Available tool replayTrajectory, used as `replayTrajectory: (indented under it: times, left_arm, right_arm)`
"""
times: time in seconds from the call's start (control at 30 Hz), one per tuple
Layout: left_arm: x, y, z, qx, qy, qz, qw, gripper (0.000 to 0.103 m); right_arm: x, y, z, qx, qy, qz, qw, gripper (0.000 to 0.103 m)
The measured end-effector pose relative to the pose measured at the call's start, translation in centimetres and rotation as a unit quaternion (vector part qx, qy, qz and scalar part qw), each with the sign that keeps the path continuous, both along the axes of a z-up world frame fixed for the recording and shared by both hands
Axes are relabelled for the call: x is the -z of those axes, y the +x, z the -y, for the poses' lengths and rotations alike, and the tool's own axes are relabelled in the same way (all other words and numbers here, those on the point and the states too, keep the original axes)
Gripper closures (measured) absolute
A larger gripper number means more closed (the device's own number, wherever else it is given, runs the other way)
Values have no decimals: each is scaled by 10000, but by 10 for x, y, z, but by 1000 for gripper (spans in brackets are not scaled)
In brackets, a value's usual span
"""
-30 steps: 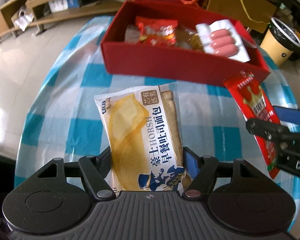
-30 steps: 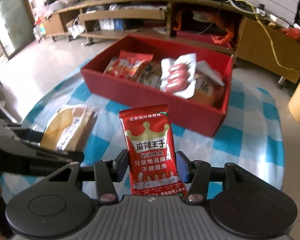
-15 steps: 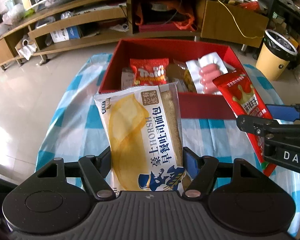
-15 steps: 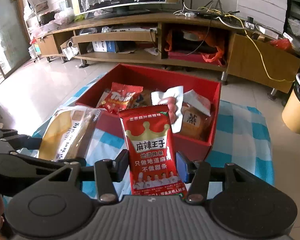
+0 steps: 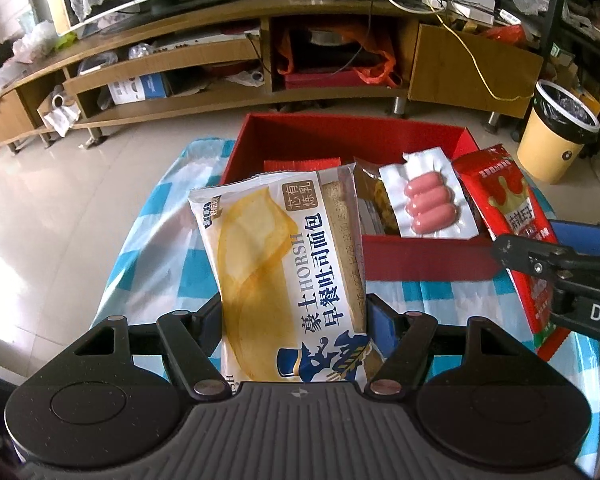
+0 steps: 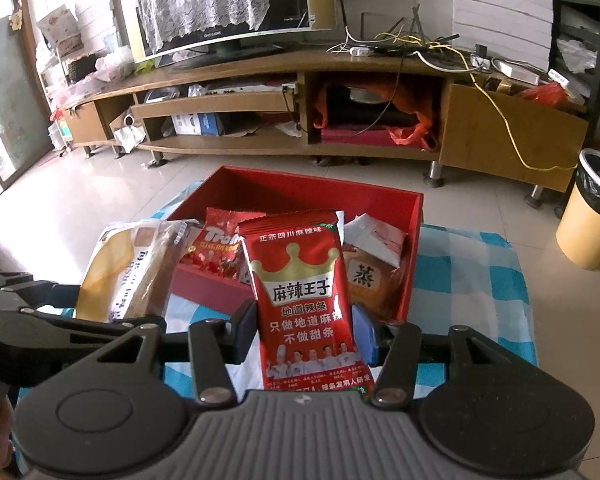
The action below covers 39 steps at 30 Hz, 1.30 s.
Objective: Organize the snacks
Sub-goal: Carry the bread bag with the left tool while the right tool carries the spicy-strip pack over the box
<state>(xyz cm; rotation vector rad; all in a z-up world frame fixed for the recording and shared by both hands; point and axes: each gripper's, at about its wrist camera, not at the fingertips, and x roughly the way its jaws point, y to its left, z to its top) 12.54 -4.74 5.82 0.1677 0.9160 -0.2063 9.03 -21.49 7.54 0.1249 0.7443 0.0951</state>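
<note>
My left gripper (image 5: 294,316) is shut on a yellow-and-white bread packet (image 5: 284,264) and holds it upright above the checked tablecloth, in front of the red box (image 5: 424,256). My right gripper (image 6: 304,328) is shut on a red spicy-strip packet (image 6: 300,296), also held up before the red box (image 6: 414,240). In the box lie a sausage pack (image 5: 430,200), a red candy bag (image 6: 216,248) and a brown bun packet (image 6: 370,280). The right gripper and its red packet (image 5: 512,216) show at the right of the left wrist view; the bread packet (image 6: 128,268) shows at the left of the right wrist view.
The round table wears a blue-and-white checked cloth (image 5: 160,256). Beyond it are a tiled floor, a long wooden TV bench (image 6: 260,100) with clutter, and a yellow bin (image 5: 556,132) at the right.
Both grippers have risen and tilted up with their packets. The view now looks over the box toward the TV bench, and the packets stand nearer the box's front wall.
</note>
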Motion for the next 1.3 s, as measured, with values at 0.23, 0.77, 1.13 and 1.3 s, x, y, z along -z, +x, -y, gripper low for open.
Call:
replayTrajectory:
  times: [0.23, 0.77, 1.13, 1.3]
  left_arm:
    - [-6, 4, 3, -23, 36, 156, 9999, 27]
    - [-24, 22, 10, -102, 165, 651, 9977, 27]
    - [-27, 43, 14, -171, 146, 693, 9973, 27]
    - [-27, 53, 14, -221, 140, 699, 9972, 27]
  right_arm:
    - [-8, 2, 5, 113, 53, 138, 9998, 55]
    - [-28, 10, 6, 289, 111, 518, 9982, 55]
    - [-35, 26, 8, 404, 109, 668, 9969, 55]
    - [-35, 33, 10, 433, 181, 664, 9967, 55]
